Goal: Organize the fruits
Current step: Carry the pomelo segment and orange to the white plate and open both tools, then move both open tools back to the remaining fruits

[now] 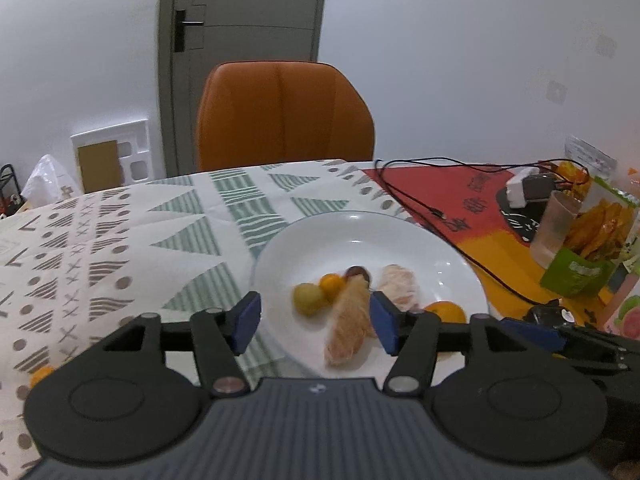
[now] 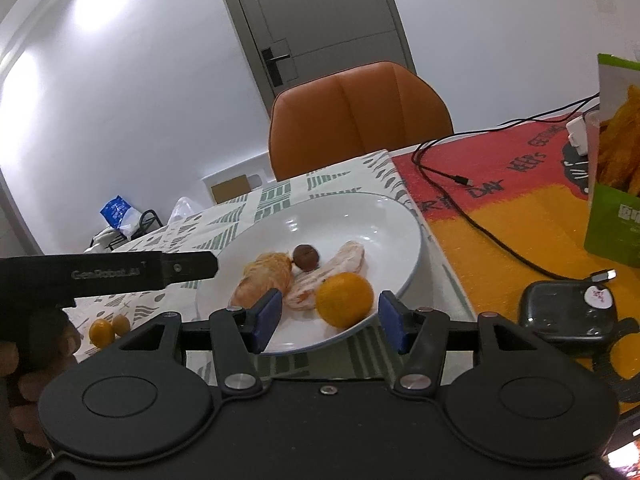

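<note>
A white plate (image 1: 352, 228) (image 2: 360, 216) on the patterned tablecloth holds two peeled citrus segments (image 1: 348, 328) (image 2: 266, 280), a dark round fruit (image 1: 357, 272) (image 2: 306, 257), a yellow-green fruit (image 1: 308, 298), a small orange fruit (image 1: 332, 284) and an orange (image 1: 446, 312) (image 2: 344, 300). My left gripper (image 1: 316, 322) is open above the plate's near side, its fingers either side of one segment without touching it. My right gripper (image 2: 330, 322) is open with the orange between its fingers, clear of both pads. Two kumquats (image 2: 102, 332) lie on the cloth left of the plate.
An orange chair (image 1: 284, 116) stands behind the table. To the right, a red and yellow mat (image 2: 500, 220) carries black cables (image 2: 460, 208), a black device (image 2: 568, 312), snack bags (image 1: 592, 240) and a glass (image 1: 554, 232). A hand (image 2: 36, 352) holds the left gripper.
</note>
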Available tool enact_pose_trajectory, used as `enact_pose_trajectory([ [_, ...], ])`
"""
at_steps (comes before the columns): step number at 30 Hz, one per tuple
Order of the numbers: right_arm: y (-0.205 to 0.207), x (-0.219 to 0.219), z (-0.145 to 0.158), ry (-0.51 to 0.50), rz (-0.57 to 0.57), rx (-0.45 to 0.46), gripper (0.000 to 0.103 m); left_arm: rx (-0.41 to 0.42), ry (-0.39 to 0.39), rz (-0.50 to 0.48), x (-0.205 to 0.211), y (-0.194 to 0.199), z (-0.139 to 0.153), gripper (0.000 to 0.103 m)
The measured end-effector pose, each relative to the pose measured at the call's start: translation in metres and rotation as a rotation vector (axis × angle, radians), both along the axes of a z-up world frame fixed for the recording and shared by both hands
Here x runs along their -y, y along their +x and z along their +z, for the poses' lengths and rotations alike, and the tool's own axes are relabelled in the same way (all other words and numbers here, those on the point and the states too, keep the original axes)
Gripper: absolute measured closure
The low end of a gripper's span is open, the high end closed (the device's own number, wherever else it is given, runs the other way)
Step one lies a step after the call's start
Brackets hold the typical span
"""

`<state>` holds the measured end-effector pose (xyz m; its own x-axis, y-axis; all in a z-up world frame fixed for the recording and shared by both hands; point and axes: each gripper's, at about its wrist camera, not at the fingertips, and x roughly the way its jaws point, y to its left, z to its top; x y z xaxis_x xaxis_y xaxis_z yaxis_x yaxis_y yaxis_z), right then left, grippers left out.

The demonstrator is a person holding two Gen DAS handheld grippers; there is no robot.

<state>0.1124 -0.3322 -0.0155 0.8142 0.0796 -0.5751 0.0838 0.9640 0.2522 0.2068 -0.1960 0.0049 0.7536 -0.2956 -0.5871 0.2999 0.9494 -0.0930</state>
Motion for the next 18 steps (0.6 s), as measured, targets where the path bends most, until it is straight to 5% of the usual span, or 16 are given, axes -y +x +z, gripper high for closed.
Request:
enact_pose_trajectory([
  [18, 0.015, -0.045, -0.005, 0.013, 0.083, -0.011, 0.045, 0.03, 0.044, 0.119, -0.061, -0.022, 0.004, 0.02],
])
